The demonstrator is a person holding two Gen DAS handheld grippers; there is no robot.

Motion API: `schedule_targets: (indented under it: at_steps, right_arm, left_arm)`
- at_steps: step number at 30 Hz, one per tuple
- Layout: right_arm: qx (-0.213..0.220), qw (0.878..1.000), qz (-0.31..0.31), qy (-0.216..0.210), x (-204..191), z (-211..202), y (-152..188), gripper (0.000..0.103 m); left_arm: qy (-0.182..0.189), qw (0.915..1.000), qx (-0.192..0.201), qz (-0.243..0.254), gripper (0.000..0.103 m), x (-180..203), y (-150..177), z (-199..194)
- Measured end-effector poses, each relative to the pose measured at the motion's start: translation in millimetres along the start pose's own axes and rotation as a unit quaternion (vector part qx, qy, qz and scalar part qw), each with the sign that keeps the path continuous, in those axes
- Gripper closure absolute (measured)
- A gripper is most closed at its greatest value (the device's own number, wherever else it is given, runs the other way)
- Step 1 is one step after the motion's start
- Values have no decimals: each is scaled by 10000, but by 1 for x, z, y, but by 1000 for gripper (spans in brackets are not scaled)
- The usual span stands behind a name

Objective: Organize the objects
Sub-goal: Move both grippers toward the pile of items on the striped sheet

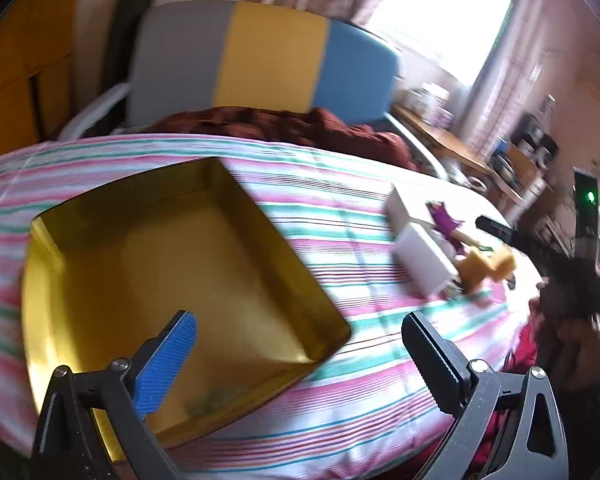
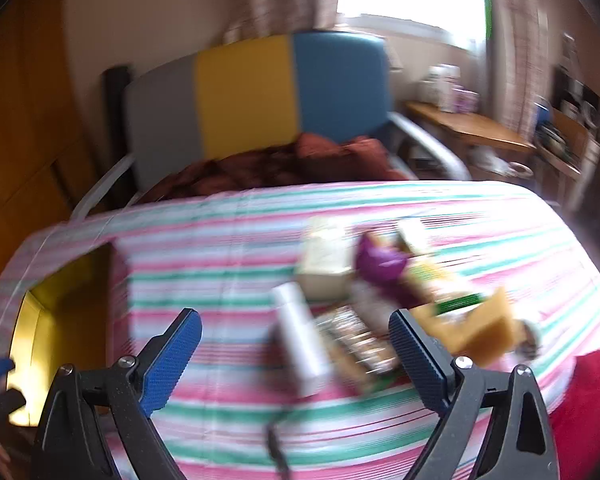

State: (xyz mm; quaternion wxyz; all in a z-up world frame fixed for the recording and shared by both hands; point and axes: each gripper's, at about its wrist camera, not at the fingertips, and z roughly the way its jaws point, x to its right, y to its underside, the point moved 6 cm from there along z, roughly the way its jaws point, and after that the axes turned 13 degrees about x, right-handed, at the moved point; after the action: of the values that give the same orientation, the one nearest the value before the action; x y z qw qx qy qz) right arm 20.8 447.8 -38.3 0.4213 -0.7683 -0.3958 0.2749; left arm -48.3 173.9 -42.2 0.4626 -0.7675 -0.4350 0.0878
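Note:
An empty gold tin box (image 1: 112, 224) lies on the striped cloth, its near corner under my left gripper (image 1: 300, 354), which stands open with nothing between its fingers. To the right sits a pile of small items: white boxes (image 1: 422, 258), a purple piece (image 1: 444, 220) and yellow-brown packets (image 1: 488, 266). My right gripper (image 2: 294, 354) is open above that pile, where a white tube (image 2: 302, 336), a cream box (image 2: 324, 264), a purple piece (image 2: 380, 264), a patterned packet (image 2: 360, 344) and a yellow packet (image 2: 480, 332) lie blurred. The gold box's edge (image 2: 48, 320) shows at the left.
A grey, yellow and blue headboard (image 1: 260, 56) and a dark red blanket (image 1: 284, 126) lie beyond the cloth. A wooden desk (image 2: 472, 124) with clutter stands at the right by a bright window. Red fabric (image 2: 588, 404) sits at the lower right.

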Motion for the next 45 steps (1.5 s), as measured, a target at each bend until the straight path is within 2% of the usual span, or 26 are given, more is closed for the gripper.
schedule_targets:
  at_steps: [4,7,12,14,19,25,28,34,39,45]
  right_arm:
    - [169,9983,216,517,55,3,-20,7]
    - [341,9961,328,749,87,8,-28,7]
    - [596,9911,908,767,126,15,-25,7]
    - [554,9896,1069,788,133,18,-20,7]
    - [564,9851,1441,749,149,14,-17,7]
    - [475,9841,1570,683,151,16,-14,7]
    - [407,9830,1647,704,155,19,-11,7]
    - [292,9808,1711,890,162,21,-6,7]
    - [286,9778,1823,994,169,20,-4,7]
    - [288,9760,1896,1036,172,19,-2,7]
  left_arm:
    - [430,9986,-125,280,0,42,-11,22]
    - [677,9958,-216,583,0,78,-17,43]
    - [825,9906,-493,970,0,123,-17,85]
    - [765,9895,-580,1084,0,138,-17,105]
    - [652,9889,-821,1052,0,164,-16,159]
    - [323,9853,-1153,1216,0,166,-3,205]
    - [214,9840,-1207,1292,0,150,7,199]
    - [74,9866,-1156,1149,0,120,16,178]
    - [80,9860,-1265,1084,0,116,23,168]
    - [18,9859,-1480,776,0,118,23,174]
